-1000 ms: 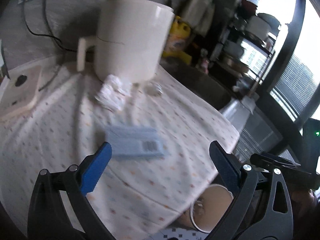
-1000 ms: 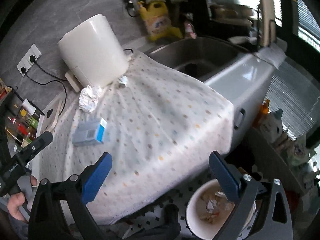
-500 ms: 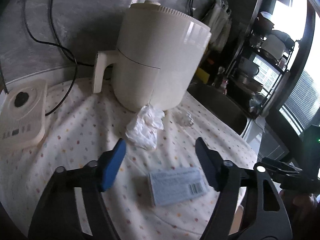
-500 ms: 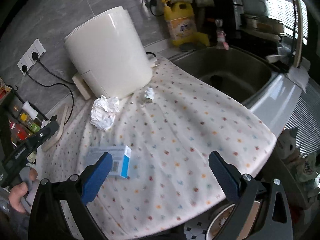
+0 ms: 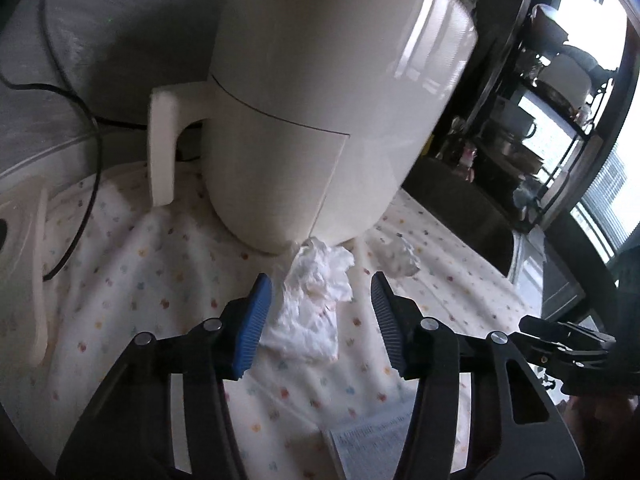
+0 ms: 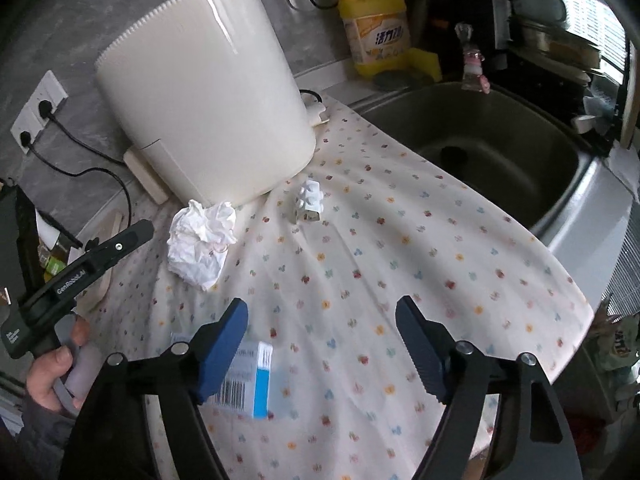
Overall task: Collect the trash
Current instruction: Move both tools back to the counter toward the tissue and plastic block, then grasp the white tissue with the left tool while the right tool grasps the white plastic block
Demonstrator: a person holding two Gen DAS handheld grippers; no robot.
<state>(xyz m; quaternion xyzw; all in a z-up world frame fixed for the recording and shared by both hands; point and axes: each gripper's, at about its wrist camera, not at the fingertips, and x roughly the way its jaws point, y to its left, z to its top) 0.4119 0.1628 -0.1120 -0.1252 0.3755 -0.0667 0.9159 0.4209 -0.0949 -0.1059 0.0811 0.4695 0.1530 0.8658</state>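
The left gripper [image 5: 320,322] stands wide open with nothing in its grasp, its blue pads either side of a crumpled white tissue [image 5: 316,300] that lies on the dotted cloth [image 5: 132,264] covering the table; the tissue sits between the pads but whether either pad touches it I cannot tell. The tissue rests right at the foot of a tall cream appliance [image 5: 316,104] with a side handle; just to its right lies a smaller crumpled white scrap [image 5: 396,258], apart from the tissue. A printed paper box [image 5: 372,444] shows at the lower edge of the left wrist view, near the right finger.

From the right wrist view the right gripper [image 6: 322,350] is likewise wide open and holds nothing — it hangs above the cloth [image 6: 400,280], with a small box [image 6: 250,376] bearing a barcode and a blue stripe lying just under and beside its left pad; the tissue [image 6: 202,244] lies farther off against the appliance [image 6: 204,92], and the small scrap [image 6: 308,202] sits well apart from the box, nearer the steel sink [image 6: 492,140]. A yellow detergent bottle [image 6: 378,30] stands behind the sink; a hand [image 6: 56,364] at the left edge grips the other tool's handle.
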